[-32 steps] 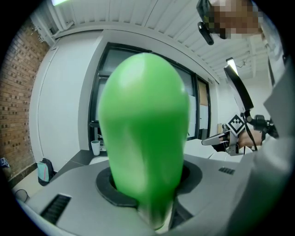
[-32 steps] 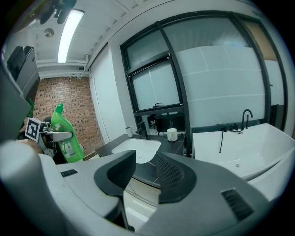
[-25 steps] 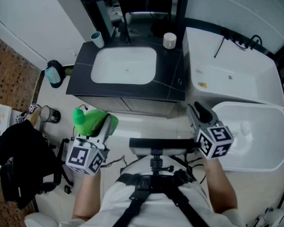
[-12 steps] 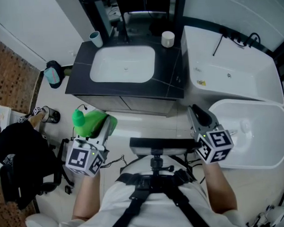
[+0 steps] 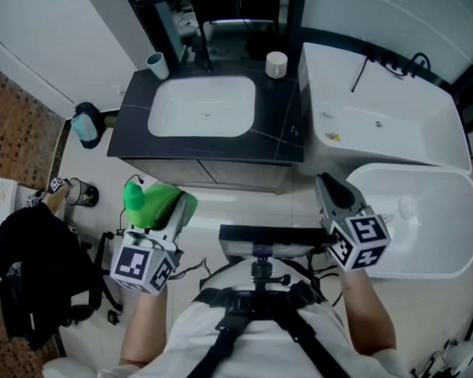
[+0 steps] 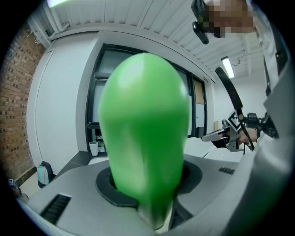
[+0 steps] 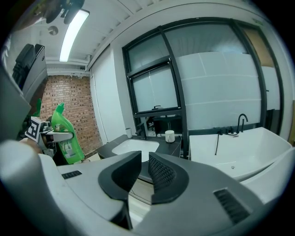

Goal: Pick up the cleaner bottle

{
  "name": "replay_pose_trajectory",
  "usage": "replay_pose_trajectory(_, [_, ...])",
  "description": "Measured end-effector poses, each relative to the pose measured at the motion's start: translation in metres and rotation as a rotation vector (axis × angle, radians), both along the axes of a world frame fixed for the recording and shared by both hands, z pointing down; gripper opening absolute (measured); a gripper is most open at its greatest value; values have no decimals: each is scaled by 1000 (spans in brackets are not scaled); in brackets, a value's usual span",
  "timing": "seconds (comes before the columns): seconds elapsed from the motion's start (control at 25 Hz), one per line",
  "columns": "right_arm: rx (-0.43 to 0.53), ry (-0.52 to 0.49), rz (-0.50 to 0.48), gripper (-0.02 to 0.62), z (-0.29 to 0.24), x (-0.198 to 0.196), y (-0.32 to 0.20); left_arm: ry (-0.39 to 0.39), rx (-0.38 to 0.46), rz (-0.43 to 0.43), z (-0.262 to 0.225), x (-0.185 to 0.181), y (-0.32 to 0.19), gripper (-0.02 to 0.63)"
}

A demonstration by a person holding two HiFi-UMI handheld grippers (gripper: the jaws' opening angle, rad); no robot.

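**Change noted.** The right gripper (image 7: 144,168) has just been closing its jaws. They now stand nearly together with a thin gap left and nothing between them. Through that gap its own view shows only the sink (image 7: 134,146) far behind. In the head view it sits at 3 o'clock of the bottle (image 5: 152,204), well apart from it, in the same spot as a second ago.

**No change elsewhere.** The left gripper (image 5: 178,212) is clenched on the green bottle, as it was a second ago. Its own view shows the bottle filling the space between the jaws, with the body wedged between the pads. Neither that gripper nor the bottle has shifted in the head view.

**Location of the task item.** The bottle is at 7 o'clock of the sink, in front of the dark counter (image 5: 285,140) and clear of it. It is carried in the air over the pale floor. The right gripper view shows it cap-up, roughly upright with a slight lean.

**Assessment.**
- The pickup looks done: the bottle rests on no surface and one gripper bears it alone.
- The right gripper's closing on empty space appears to be a move to idle, not a second grasp.
- The grip sits low on a smooth, rounded body, so I judge slipping or swinging to be the remaining risk.
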State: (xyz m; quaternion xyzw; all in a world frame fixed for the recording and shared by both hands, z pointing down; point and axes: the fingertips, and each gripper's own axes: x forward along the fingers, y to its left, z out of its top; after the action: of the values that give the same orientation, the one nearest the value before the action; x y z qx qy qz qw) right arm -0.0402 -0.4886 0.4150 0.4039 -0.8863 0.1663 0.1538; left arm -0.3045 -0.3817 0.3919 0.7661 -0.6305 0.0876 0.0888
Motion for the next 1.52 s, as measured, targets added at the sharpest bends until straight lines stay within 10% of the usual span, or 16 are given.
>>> replay_pose_trajectory(1.52, [48,61,51,31,-7,13,-16,-10,-24,10,12,1,-15,164])
